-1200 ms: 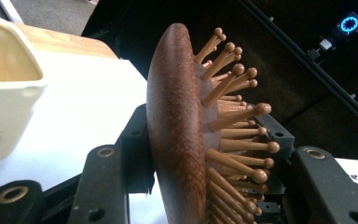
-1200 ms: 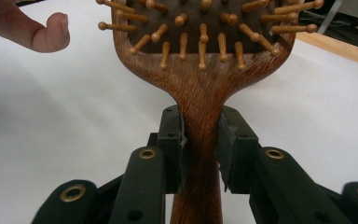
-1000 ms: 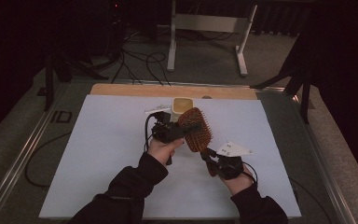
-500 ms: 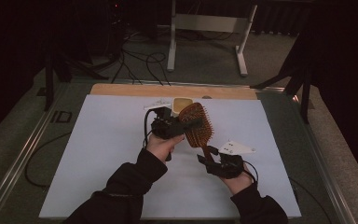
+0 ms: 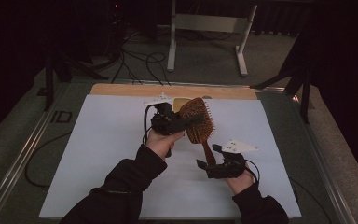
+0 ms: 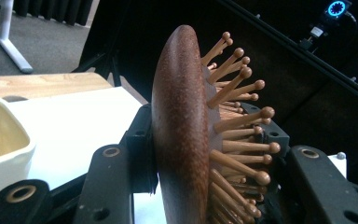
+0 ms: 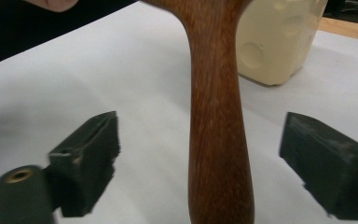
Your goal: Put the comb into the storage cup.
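Note:
A wooden paddle hairbrush (image 5: 198, 122) with wooden bristles is held up off the table, its handle pointing down toward me. My left gripper (image 5: 192, 120) is shut on the brush head (image 6: 182, 130), one jaw against the smooth back and the other among the bristles. The right gripper (image 5: 208, 156) is open, and its two jaws stand apart on either side of the handle (image 7: 219, 140) without touching it. A cream ceramic holder (image 5: 181, 101) stands just beyond the brush; its rim (image 6: 0, 140) and dimpled wall (image 7: 275, 42) show in the gripper views.
A white sheet (image 5: 98, 154) covers the table, with a bare wooden strip (image 5: 121, 89) along the far edge. Beyond the table are floor cables (image 5: 140, 58) and a metal frame's legs (image 5: 244, 42). Metal rails run along both table sides.
The left gripper has raised the brush head slightly. The right gripper has eased back a little along the handle toward me.

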